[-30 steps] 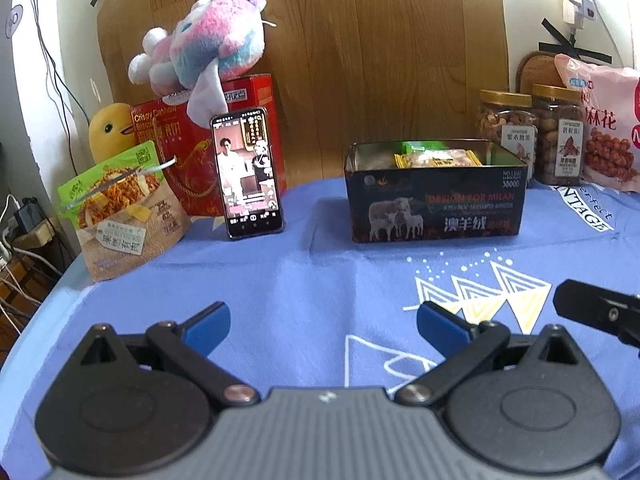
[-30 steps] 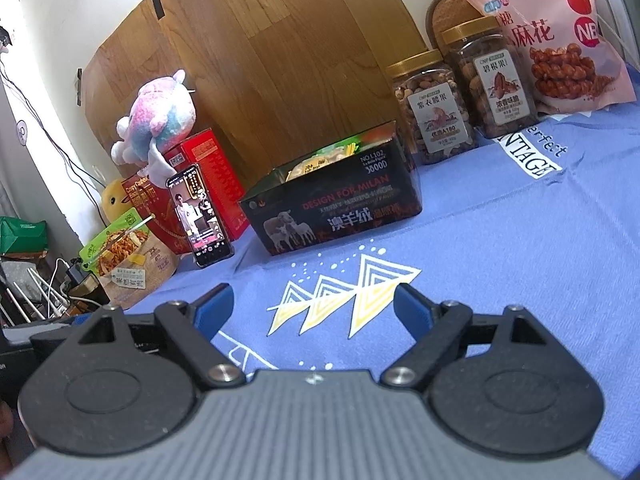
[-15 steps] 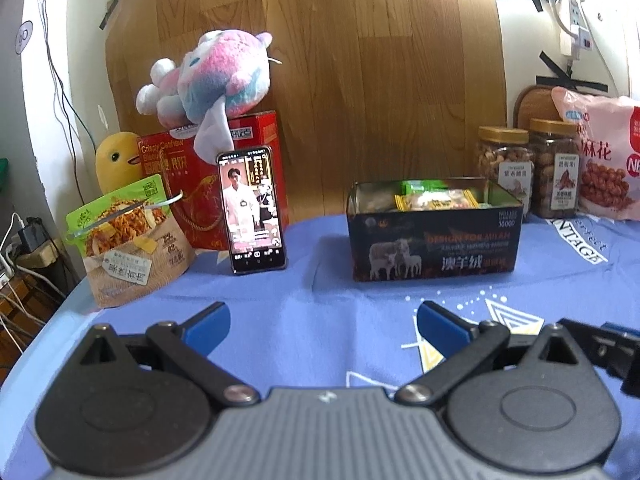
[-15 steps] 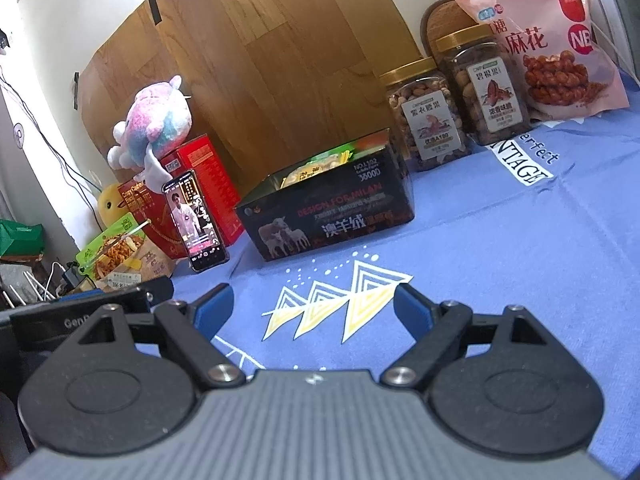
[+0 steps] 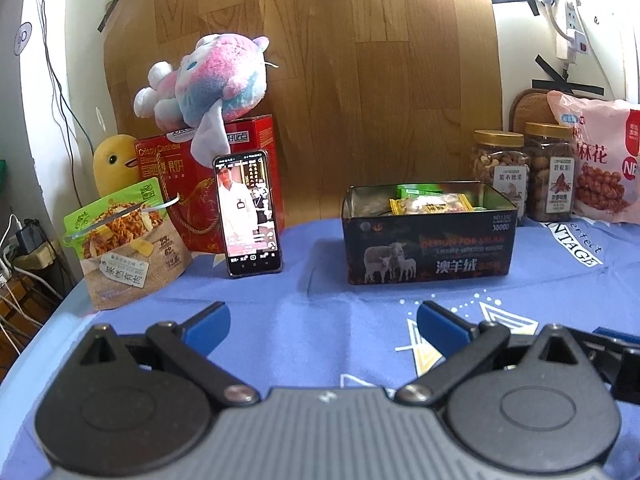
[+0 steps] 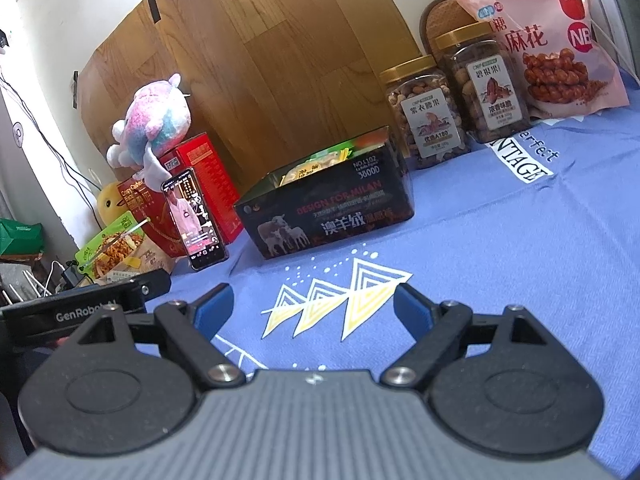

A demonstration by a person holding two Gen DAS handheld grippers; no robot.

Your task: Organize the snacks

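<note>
A dark tin box (image 5: 430,254) printed with sheep stands on the blue cloth and holds several wrapped snacks (image 5: 432,203). It also shows in the right wrist view (image 6: 332,216). My left gripper (image 5: 323,326) is open and empty, well in front of the box. My right gripper (image 6: 313,310) is open and empty, also short of the box. Two nut jars (image 6: 452,106) and a pink snack bag (image 6: 560,36) stand behind the box to the right. A green snack pouch (image 5: 120,240) stands at the left.
A phone (image 5: 249,214) leans on a red biscuit box (image 5: 192,184) with a plush toy (image 5: 208,84) on top. A yellow plush (image 5: 114,164) sits behind the pouch. A wooden board (image 5: 360,80) backs the table. The table's left edge drops to cables (image 5: 20,280).
Both grippers have drawn back and risen a little, so the box and snacks sit lower and farther in view. Both stay open and empty.
</note>
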